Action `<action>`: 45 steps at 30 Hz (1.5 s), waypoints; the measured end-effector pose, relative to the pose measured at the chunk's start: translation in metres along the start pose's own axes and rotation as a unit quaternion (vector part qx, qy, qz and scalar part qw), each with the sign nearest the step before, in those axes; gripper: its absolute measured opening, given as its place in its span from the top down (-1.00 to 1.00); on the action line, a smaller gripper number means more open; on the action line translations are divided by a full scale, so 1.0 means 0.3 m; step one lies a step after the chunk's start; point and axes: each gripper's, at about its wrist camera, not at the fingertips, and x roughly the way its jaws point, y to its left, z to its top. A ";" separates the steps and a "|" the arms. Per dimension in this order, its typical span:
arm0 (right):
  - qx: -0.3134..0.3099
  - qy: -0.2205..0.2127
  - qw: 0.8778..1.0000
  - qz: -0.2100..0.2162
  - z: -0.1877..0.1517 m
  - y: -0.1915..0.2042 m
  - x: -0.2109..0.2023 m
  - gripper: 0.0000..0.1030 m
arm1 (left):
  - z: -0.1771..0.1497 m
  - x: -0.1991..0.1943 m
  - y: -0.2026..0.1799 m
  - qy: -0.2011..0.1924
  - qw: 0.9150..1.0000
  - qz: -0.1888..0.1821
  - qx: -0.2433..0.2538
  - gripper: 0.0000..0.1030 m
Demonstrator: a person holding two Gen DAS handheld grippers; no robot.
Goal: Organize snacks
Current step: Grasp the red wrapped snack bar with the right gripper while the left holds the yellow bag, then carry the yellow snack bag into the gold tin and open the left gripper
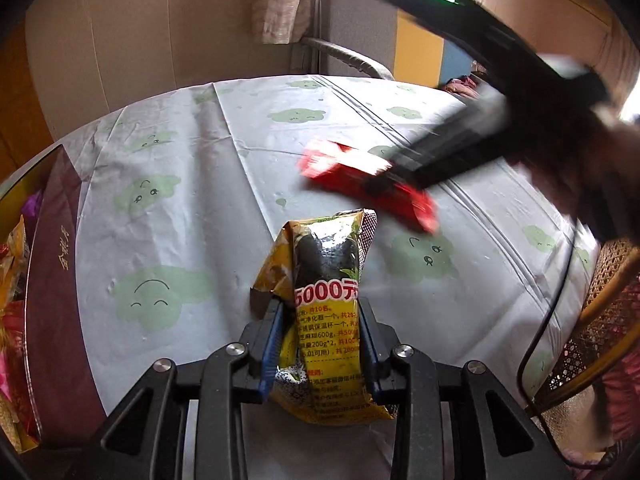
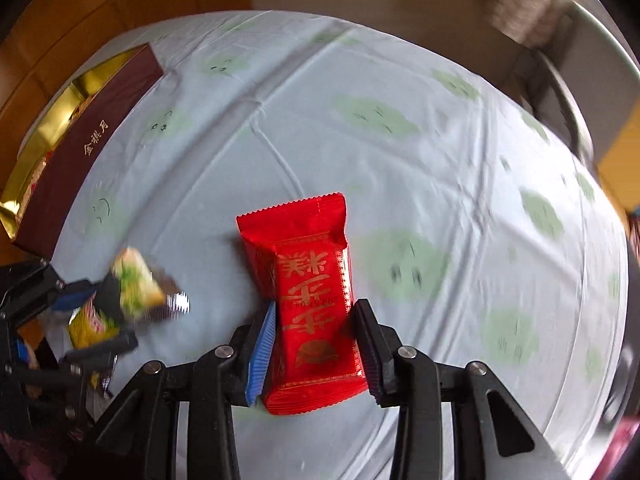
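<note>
A yellow and black snack packet (image 1: 328,264) sticks up between the fingers of my left gripper (image 1: 320,304), which is shut on its lower half above the tablecloth. The right wrist view shows that same packet (image 2: 136,280) blurred at the lower left, in the left gripper (image 2: 108,316). A red packet with gold characters (image 2: 304,248) lies lengthwise between the pads of my right gripper (image 2: 314,308), and both pads press its sides. From the left wrist view the red packet (image 1: 332,164) and the right gripper (image 1: 384,180) appear blurred over the table's middle.
A maroon gift box (image 1: 56,264) with a gold lining, holding several wrapped snacks, stands at the table's left edge (image 2: 92,140). A pale cloth with green cloud faces (image 2: 400,160) covers the table. A wicker chair (image 1: 600,300) and a black cable (image 1: 552,308) are at the right.
</note>
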 end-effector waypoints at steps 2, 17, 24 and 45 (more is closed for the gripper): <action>0.022 -0.014 1.000 -0.001 -0.036 -0.016 -0.009 0.22 | -0.001 0.002 0.000 -0.001 1.000 0.004 -0.003 0.34; 0.029 -0.043 0.998 -0.033 -0.035 0.071 0.010 0.17 | -0.015 -0.047 -0.033 0.008 0.999 0.024 -0.020 0.41; 0.044 -0.047 0.997 -0.037 -0.039 0.079 0.019 0.15 | -0.025 -0.095 -0.026 -0.007 0.999 0.022 -0.027 0.41; 0.048 -0.081 0.992 -0.088 -0.072 0.139 0.017 0.22 | 0.012 -0.379 0.155 -0.087 0.989 0.044 -0.108 0.41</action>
